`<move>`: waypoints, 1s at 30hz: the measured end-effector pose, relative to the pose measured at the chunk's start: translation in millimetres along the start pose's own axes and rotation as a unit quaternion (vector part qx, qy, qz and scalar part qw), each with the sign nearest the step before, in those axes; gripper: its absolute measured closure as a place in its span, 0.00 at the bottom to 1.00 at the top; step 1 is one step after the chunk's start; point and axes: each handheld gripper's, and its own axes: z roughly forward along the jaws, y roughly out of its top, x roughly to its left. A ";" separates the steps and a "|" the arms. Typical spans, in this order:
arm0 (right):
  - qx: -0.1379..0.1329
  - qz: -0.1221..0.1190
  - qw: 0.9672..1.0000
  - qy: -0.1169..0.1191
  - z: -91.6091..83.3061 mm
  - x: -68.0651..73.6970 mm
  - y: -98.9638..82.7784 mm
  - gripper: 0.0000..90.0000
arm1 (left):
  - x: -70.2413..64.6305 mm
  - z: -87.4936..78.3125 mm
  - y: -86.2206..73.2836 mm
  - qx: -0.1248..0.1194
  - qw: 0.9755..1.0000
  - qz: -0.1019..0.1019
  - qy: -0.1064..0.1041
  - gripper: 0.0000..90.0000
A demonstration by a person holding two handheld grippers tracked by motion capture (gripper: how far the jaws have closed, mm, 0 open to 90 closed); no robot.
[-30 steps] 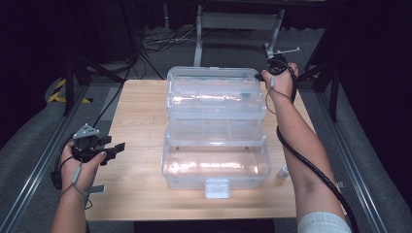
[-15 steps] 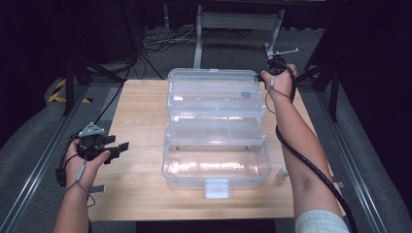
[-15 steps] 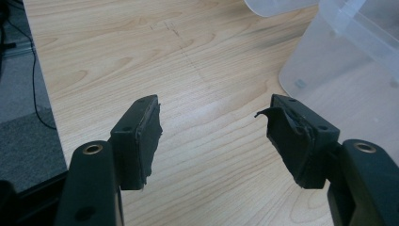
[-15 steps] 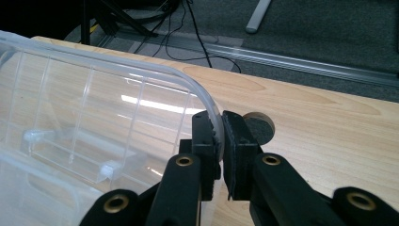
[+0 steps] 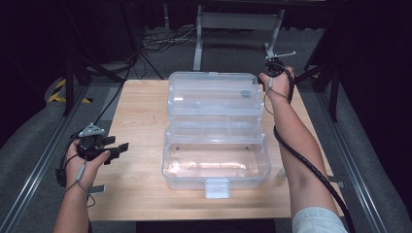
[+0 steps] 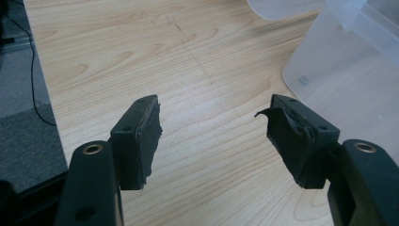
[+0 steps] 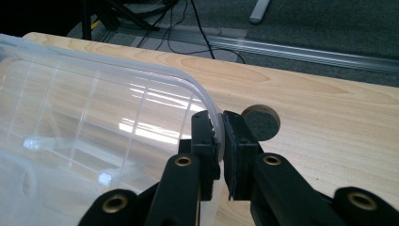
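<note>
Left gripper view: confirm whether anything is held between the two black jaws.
No. The left gripper has its jaws standing wide apart with only the bare light wooden table showing between them, the clear plastic storage box off to one side.

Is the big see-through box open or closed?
Open. The clear box's lid is swung back behind the empty tub, and the right gripper pinches the lid's rim at its far corner.

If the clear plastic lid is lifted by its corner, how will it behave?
The lid looks thin, so it probably flexes. The right gripper pinches only its smooth rim, which may slip. It seems light: the box holds nothing.
</note>
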 end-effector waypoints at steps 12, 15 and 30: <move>0.010 0.009 1.000 0.000 11.0 -4.0 -4.7 0.94 | 0.9 3.4 -0.3 0.002 1.000 -0.001 -0.002 0.39; 0.011 0.010 1.000 0.001 12.9 -5.0 -5.6 0.94 | 0.6 4.9 -0.1 0.005 1.000 -0.003 -0.005 0.39; 0.013 0.017 1.000 0.004 16.7 -7.2 -7.3 0.94 | -0.1 6.5 0.5 0.007 1.000 0.001 -0.006 0.39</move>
